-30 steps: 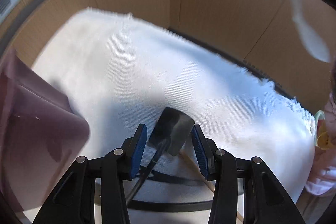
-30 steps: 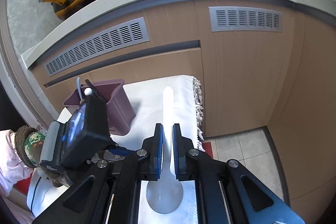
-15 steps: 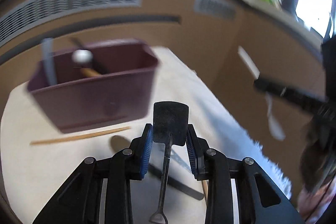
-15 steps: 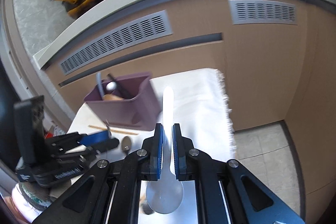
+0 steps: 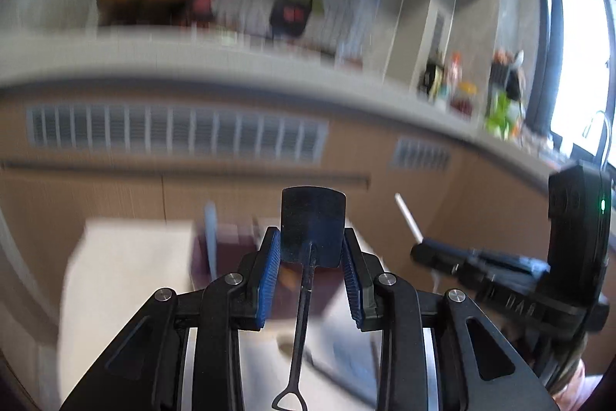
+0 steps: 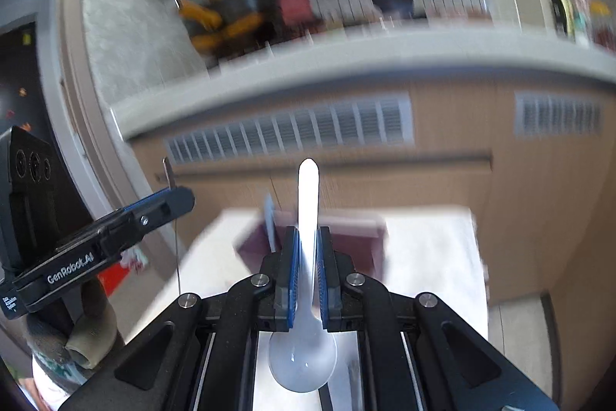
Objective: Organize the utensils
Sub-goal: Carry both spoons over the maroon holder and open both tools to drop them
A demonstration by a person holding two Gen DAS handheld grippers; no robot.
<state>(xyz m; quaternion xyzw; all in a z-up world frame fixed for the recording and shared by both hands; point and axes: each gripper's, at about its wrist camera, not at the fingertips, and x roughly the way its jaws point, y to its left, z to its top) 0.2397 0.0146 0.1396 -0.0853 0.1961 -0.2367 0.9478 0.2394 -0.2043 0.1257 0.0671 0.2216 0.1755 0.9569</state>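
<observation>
We see small black spatula (image 5: 311, 230): flat square blade, thin wire handle with loop end. White plastic spoon (image 6: 306, 280), glossy bowl nearest camera. Maroon utensil caddy (image 6: 358, 237) on white cloth (image 6: 431, 257) over bench, blurred; tan cabinets behind. Left hand-held gripper (image 5: 311, 276) clamps spatula blade; right hand-held gripper (image 6: 307, 272) pinches spoon handle.

Two grippers are in view, each holding one utensil. The left gripper (image 5: 311, 249) clamps one black spatula (image 5: 312, 226), blade pointing forward beyond its fingertips. The right gripper (image 6: 307, 257) clamps one white spoon (image 6: 306, 299), bowl nearest the camera. One maroon utensil holder (image 6: 354, 237) sits ahead of and below both claws, with one pale blue handle (image 6: 269, 218) sticking up from it.
</observation>
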